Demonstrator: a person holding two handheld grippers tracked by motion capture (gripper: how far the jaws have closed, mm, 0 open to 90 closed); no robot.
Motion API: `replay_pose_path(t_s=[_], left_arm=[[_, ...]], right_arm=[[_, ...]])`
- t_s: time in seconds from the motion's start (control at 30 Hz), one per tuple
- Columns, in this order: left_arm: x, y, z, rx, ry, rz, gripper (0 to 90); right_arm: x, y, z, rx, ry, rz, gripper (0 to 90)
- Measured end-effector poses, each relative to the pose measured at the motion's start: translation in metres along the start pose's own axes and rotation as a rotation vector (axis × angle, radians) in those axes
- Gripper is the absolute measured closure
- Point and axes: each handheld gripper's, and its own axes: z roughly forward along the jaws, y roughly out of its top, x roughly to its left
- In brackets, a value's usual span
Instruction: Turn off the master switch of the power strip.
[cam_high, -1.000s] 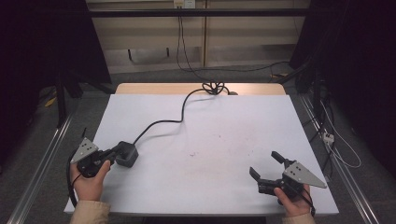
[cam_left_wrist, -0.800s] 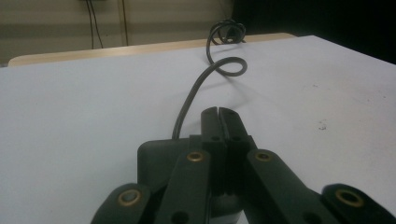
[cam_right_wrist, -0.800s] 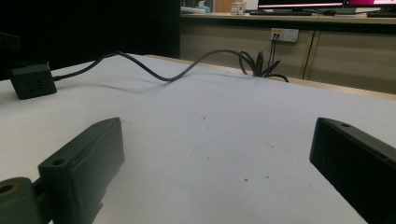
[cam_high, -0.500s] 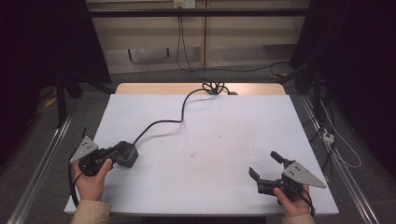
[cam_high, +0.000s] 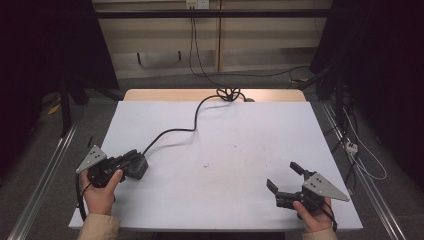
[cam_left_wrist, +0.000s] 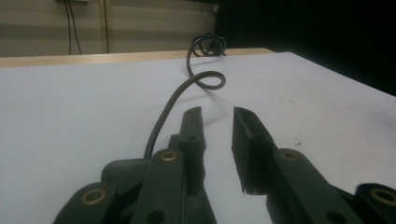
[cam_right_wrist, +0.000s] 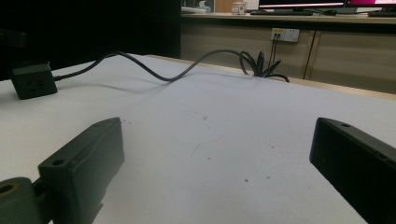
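A black power cube (cam_high: 138, 169) with a long black cable (cam_high: 170, 131) lies at the table's near left. My left gripper (cam_high: 129, 156) rests right against the cube. Its jaws have just been opening. In the left gripper view a narrow gap of bare white table shows between the fingertips of the left gripper (cam_left_wrist: 217, 112), and the cube (cam_left_wrist: 119, 175) sits low beside the left jaw. Nothing is pinched. My right gripper (cam_high: 284, 175) lies at the near right, open wide, with only table between the jaws of the right gripper (cam_right_wrist: 215, 128). The cube (cam_right_wrist: 33, 80) shows far off to its left.
The cable (cam_right_wrist: 163, 79) snakes across the white table (cam_high: 240, 130) to a coil (cam_high: 229, 93) at the far edge, where a wooden strip (cam_high: 150, 95) borders the top. Metal rails run along both sides.
The left gripper's jaws look slightly wider apart beside the cube. Both hands and the cube stay where they were.
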Motion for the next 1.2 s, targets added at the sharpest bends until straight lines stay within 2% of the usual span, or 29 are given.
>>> replay_pose_path(t_s=[0.17, 0.4, 0.43, 0.77, 1.03, 1.2], left_arm=[[-0.0006, 0.0010, 0.0006, -0.011, -0.006, 0.000, 65.5], [-0.0013, 0.0016, 0.0003, -0.020, -0.031, -0.011, 60.3], [-0.0017, 0.0020, 0.0001, -0.022, -0.031, -0.010, 57.5], [-0.0046, 0.0027, -0.0003, -0.030, -0.056, -0.014, 51.0], [-0.0044, 0.0033, 0.0000, -0.039, -0.059, -0.029, 46.0], [-0.0055, 0.0036, 0.0009, -0.040, -0.054, -0.047, 38.0]], right_arm=[[0.0001, -0.0001, -0.0001, 0.000, 0.001, 0.000, 2.4], [0.0003, -0.0001, 0.0004, 0.000, 0.001, 0.000, 2.4], [0.0002, 0.0002, 0.0006, 0.001, 0.003, -0.001, 2.4], [0.0007, 0.0004, 0.0028, 0.001, 0.008, -0.005, 2.4], [-0.0002, -0.0002, 0.0018, 0.001, 0.006, 0.000, 2.4], [-0.0007, -0.0001, 0.0008, 0.000, 0.002, 0.007, 2.4]])
